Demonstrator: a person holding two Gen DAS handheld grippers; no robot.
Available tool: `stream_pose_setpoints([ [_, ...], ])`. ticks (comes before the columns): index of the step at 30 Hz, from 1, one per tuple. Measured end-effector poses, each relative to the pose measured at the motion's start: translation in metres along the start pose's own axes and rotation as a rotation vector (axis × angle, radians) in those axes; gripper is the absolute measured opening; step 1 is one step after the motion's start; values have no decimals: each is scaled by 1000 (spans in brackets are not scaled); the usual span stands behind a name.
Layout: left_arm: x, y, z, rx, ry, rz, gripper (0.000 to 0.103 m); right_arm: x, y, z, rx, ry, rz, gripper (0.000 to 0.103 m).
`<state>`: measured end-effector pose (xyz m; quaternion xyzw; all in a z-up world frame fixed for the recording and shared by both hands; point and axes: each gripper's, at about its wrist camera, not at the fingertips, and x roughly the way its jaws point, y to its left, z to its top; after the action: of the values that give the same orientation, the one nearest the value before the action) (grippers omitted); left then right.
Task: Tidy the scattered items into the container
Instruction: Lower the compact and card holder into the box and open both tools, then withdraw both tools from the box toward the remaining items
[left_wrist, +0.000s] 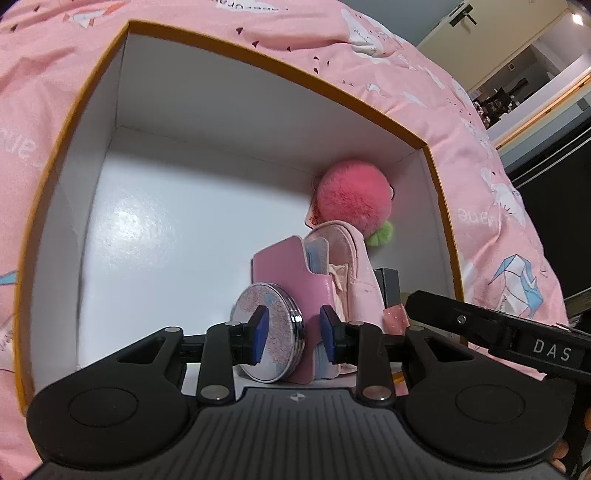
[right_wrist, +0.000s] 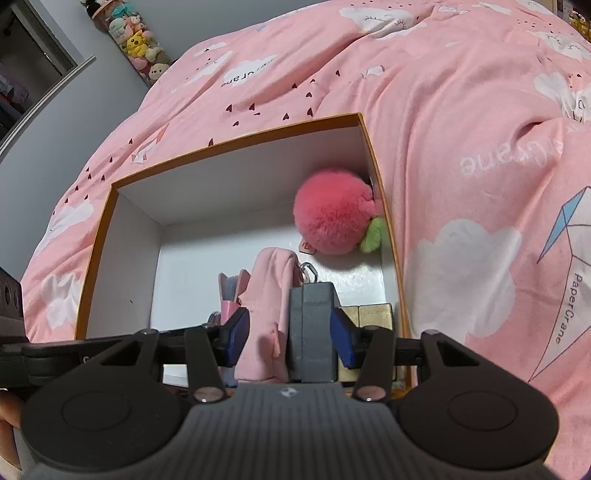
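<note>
An orange-rimmed box (left_wrist: 280, 62) with white walls lies on the pink bedspread; it also shows in the right wrist view (right_wrist: 236, 134). Inside are a pink pom-pom (left_wrist: 352, 195), a pink pouch (left_wrist: 354, 273) and a pink card holder (left_wrist: 291, 269). My left gripper (left_wrist: 293, 334) is open, its pads either side of a round compact mirror (left_wrist: 269, 332) that leans on the card holder. My right gripper (right_wrist: 290, 334) is open around a dark grey box (right_wrist: 314, 328) and the pink pouch (right_wrist: 267, 314), inside the container. The pom-pom (right_wrist: 334, 210) sits in the far right corner.
Gold boxes (right_wrist: 373, 317) stand by the container's right wall. The left half of the container floor (left_wrist: 155, 236) is bare. The right gripper's body (left_wrist: 495, 328) crosses the left view's lower right. Plush toys (right_wrist: 136, 40) hang on the wall beyond the bed.
</note>
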<state>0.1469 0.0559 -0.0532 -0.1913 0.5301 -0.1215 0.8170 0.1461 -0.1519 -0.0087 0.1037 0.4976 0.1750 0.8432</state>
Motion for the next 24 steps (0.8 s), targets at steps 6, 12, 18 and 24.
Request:
stream_pose_setpoints([
  [6,-27,-5,-2,34,-69,36,36,-8,5,-4,-38,-11,14,51],
  [12,-80,-9,-16,79,-191,89,44,-27,22,-18,-170,-95,45,51],
  [18,-117,-13,-44,157,-208,156,45,-43,39,-42,-298,-69,147,44],
  [24,-126,-25,-81,247,-111,198,44,-45,54,-74,-455,47,160,33],
])
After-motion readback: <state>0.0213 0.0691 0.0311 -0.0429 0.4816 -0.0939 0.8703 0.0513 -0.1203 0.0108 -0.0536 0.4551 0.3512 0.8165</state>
